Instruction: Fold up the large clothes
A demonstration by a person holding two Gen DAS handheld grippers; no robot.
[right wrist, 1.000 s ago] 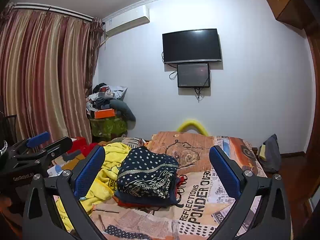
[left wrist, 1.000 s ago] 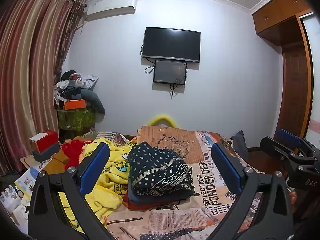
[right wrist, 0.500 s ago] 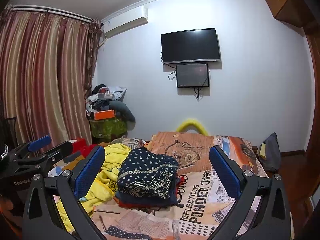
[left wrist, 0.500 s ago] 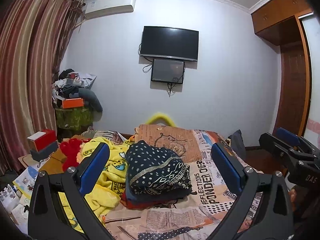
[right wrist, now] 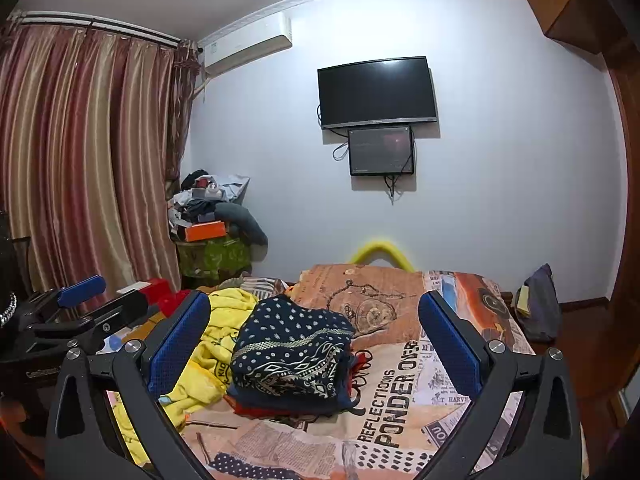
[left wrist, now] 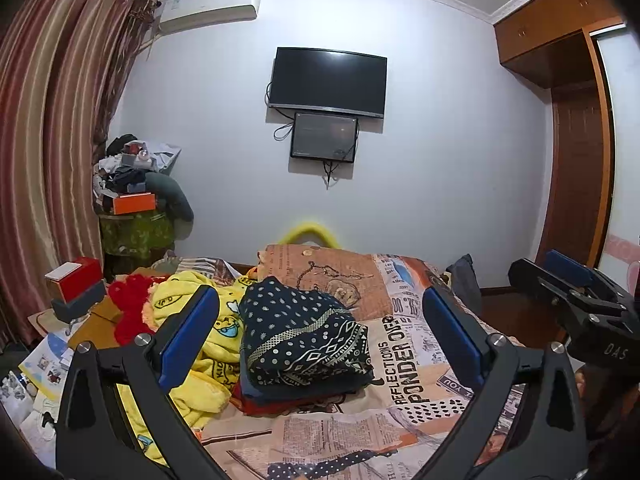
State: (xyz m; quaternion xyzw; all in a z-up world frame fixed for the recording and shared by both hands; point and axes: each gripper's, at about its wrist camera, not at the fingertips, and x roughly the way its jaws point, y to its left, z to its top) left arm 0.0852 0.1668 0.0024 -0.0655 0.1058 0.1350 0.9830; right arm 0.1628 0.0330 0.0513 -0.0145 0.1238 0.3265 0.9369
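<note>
Clothes: the folded navy dotted stack sits mid-bed beside the loose yellow garment, and with your left gripper and right gripper both wide and empty, a careless reach for the yellow could topple it.

The right gripper fills the lower frame, blue-padded fingers spread wide, empty. Between them at centre lies a folded navy patterned garment on the newspaper-print bed cover. A yellow garment lies crumpled just left of it. The left gripper shows at the left edge.
</note>
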